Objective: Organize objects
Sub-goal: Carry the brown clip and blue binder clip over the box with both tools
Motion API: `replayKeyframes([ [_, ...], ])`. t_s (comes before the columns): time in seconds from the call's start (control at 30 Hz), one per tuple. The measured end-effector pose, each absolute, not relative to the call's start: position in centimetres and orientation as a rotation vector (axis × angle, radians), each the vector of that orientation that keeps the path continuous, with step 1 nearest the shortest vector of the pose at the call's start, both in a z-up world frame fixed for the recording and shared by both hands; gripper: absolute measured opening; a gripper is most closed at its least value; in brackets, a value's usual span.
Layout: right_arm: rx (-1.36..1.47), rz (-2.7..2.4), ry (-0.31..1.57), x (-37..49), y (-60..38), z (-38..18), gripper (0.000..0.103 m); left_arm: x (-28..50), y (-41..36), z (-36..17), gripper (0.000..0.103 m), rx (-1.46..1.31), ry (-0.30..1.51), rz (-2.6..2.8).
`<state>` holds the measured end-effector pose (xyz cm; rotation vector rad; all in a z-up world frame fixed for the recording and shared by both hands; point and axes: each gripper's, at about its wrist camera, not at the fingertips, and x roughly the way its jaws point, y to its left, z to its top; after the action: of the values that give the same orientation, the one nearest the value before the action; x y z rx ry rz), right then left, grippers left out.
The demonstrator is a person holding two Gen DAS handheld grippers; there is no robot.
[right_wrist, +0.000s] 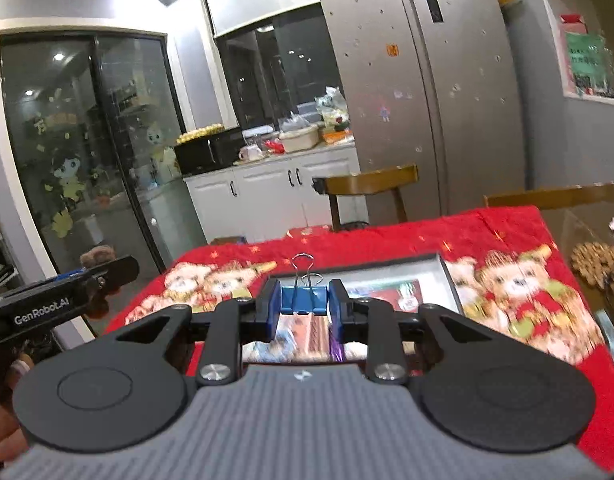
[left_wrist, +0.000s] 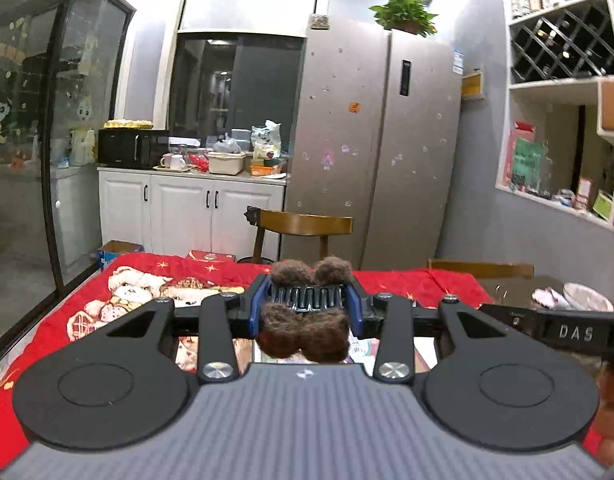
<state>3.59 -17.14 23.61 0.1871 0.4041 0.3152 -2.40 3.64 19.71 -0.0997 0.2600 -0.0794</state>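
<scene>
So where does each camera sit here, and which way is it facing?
Left wrist: on the left tongs, facing across the red tablecloth toward the fridge; tongs grip a brown furry hair claw; right tongs at the right edge.
Right wrist: on the right tongs, same direction; they clamp a blue binder clip; left tongs and a hand at left.
Shared: tablecloth, fridge, wooden chair, white cabinets.
</scene>
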Motion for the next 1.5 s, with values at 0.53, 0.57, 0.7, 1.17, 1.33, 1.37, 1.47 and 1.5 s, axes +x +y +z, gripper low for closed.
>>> replayKeyframes([
  [0.53,0.345,0.259,0.463,15.9,-16.2,23.5,0.029,11.1,5.2,20.4,0.045,-0.207,0.439,-0.115],
  [0.57,0.349,0.265,0.481,16.7,-16.0,23.0,0.029,11.9,5.2,20.2,0.045,-0.215,0.449,-0.122],
  [0.7,0.365,0.286,0.541,19.2,-15.4,21.3,0.029,14.8,5.4,19.0,0.045,-0.245,0.475,-0.128],
  [1.17,0.374,0.317,0.775,26.5,-13.4,14.1,0.029,23.0,5.4,11.1,0.045,-0.155,0.637,-0.096],
  [1.33,0.361,0.283,0.829,27.5,-14.1,12.1,0.029,23.9,4.5,8.4,0.045,-0.099,0.686,-0.083],
  [1.37,0.364,0.287,0.854,27.8,-14.2,11.6,0.029,24.1,4.2,7.9,0.045,-0.092,0.696,-0.083],
  [1.47,0.354,0.286,0.903,28.6,-14.0,10.4,0.029,24.4,3.5,6.7,0.045,-0.057,0.713,-0.079],
  [1.5,0.351,0.277,0.912,28.6,-13.9,10.1,0.029,24.4,3.4,6.4,0.045,-0.046,0.715,-0.076],
])
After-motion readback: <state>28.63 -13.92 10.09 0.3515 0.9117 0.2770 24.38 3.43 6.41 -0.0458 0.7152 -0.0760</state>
